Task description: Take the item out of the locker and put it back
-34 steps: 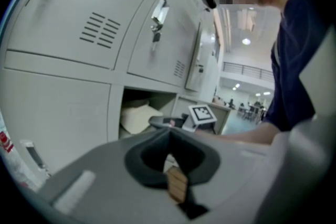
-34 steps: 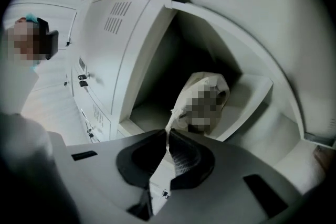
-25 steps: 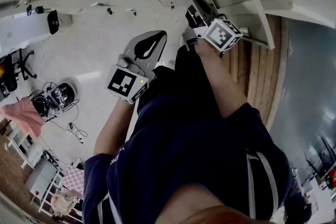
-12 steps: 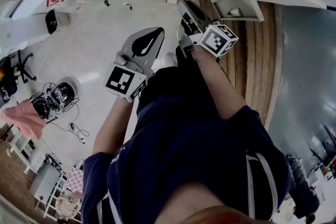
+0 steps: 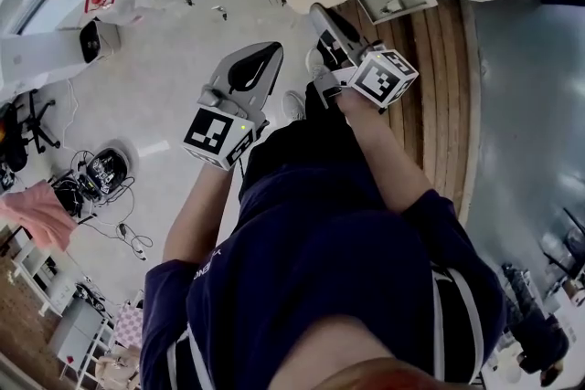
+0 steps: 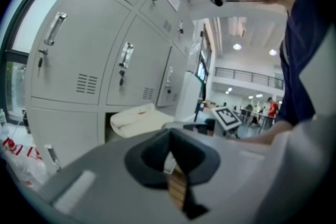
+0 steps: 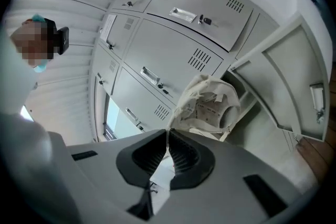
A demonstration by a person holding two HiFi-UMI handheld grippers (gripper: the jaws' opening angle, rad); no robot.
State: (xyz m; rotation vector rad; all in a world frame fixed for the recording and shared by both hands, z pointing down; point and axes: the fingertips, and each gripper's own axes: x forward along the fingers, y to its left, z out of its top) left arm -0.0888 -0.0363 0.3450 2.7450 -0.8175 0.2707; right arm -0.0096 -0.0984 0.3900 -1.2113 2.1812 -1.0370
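Cream fabric, soft and floppy: the cap (image 7: pixel 210 105) hangs just beyond the tips of the right gripper (image 7: pixel 168 132). Its jaws are clenched on a fold of the cap's edge, so the crown droops away from them with the lining and labels turned back toward them. The cap is out of the locker and held in the air. The open compartment (image 7: pixel 262 134) lies beyond it and to the right of the jaws, and the door (image 7: pixel 294 76) is swung wide further right. The left gripper (image 6: pixel 169 136) holds nothing: its jaws are pressed together at the tips, with only a sliver of background showing through the slit behind them. From these jaws the cap appears ahead and a little left, in front of the bank of closed locker doors (image 6: pixel 79 60). The taking-out step looks complete and the putting-back step looks to be the one in hand. The next move probably calls for carrying the right jaws forward and to the right, into the opening, and clearing the door's edge on the way. The cap should be set well inside before the jaws let go, because a limp brim left over the sill could slide out or catch the door. The left jaws seem free to stay clear or to steady the door.
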